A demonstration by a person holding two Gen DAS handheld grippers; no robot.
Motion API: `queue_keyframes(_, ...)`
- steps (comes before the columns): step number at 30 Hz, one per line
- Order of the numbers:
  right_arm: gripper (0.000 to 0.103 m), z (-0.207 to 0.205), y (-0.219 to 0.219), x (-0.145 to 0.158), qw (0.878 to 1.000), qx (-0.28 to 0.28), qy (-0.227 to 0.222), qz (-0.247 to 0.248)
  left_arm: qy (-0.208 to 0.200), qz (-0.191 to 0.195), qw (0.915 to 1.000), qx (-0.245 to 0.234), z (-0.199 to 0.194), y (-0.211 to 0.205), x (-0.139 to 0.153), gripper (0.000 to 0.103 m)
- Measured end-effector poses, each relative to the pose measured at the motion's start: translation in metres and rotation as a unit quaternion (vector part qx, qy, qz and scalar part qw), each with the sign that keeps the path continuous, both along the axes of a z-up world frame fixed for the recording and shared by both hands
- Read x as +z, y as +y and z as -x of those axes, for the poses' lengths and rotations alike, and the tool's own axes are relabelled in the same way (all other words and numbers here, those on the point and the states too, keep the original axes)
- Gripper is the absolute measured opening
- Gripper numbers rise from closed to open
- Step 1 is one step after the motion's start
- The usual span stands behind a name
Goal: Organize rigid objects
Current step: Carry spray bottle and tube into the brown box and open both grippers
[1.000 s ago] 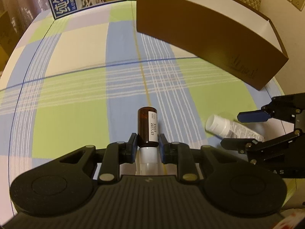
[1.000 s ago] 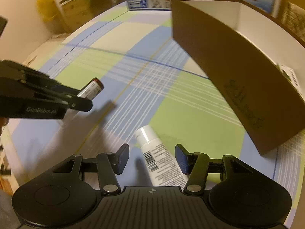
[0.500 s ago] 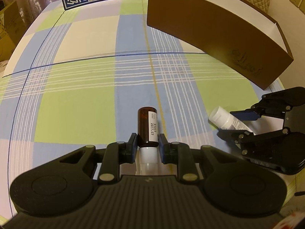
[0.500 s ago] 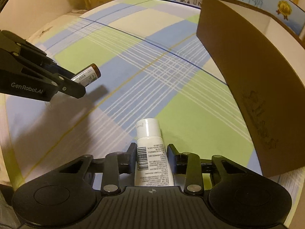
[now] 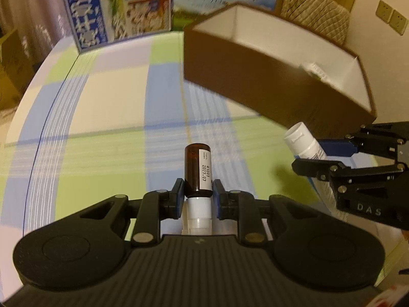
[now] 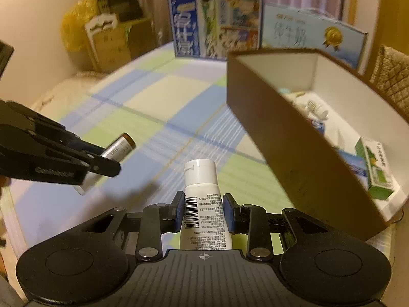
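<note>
From my left wrist camera I see the left claw (image 5: 197, 192) clenched on a small amber glass vial (image 5: 198, 170), its white label facing up and its white cap (image 5: 199, 211) tucked back toward the camera; the vial's dark base points to twelve o'clock and it is lifted clear of the checked cloth (image 5: 107, 117) covering the tabletop. At about three o'clock the right claw (image 5: 317, 153) comes in from the edge, gripping a white squeeze tube (image 5: 303, 142) with its cap aimed toward eleven o'clock. At one o'clock stands the open brown cardboard box (image 5: 255, 76) with a white inside, and something white lies in it, too blurred for me to name. Printed milk cartons (image 5: 122, 10) stand along the far edge at twelve o'clock. From my right wrist camera the right claw (image 6: 203, 211) is clamped on the white squeeze tube (image 6: 203, 204), pads pressing both sides of its printed body by the barcode, flip cap pointing to twelve o'clock, held above the cloth (image 6: 143, 117). At nine o'clock the left claw (image 6: 102, 162) carries the amber vial (image 6: 120, 149), base end toward the middle of the view. At two o'clock the brown box (image 6: 294, 148) shows its contents: a small white bottle (image 6: 317, 107) near the far end, a green and white carton (image 6: 377, 171) at the near end, and some blurred packets between them.
</note>
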State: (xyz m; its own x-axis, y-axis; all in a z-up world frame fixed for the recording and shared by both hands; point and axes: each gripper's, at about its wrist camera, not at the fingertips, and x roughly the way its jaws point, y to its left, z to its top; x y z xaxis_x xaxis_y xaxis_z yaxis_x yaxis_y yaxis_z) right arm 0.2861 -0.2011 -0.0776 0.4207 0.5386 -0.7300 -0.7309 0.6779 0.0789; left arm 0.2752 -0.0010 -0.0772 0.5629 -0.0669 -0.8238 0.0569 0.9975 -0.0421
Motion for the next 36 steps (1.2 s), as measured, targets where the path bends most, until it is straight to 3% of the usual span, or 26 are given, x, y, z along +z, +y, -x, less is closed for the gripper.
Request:
queue_keyframes(11, 0.028, -0.025, -0.017, 0.053, 0.998, -0.048, 0.006, -0.049, -0.052, 0.005, 0.9974, -0.051, -0.042, -0.032, 0.047, 0.019)
queue_keyframes(24, 0.028, -0.094, -0.053, 0.105, 0.989, -0.11, -0.021, -0.093, -0.093, 0.017, 0.9901, -0.104, -0.118, -0.08, 0.083, 0.019)
queue_keyframes(29, 0.029, -0.13, -0.059, 0.111, 0.987, -0.129, -0.031, -0.093, -0.091, 0.02, 0.9883, -0.12, -0.155, -0.1, 0.084, 0.019)
queue_keyframes(36, 0.029, -0.176, -0.067, 0.092, 0.985, -0.154, -0.019, -0.072, -0.065, 0.02, 0.9887, -0.133, -0.198, -0.121, 0.066, 0.019)
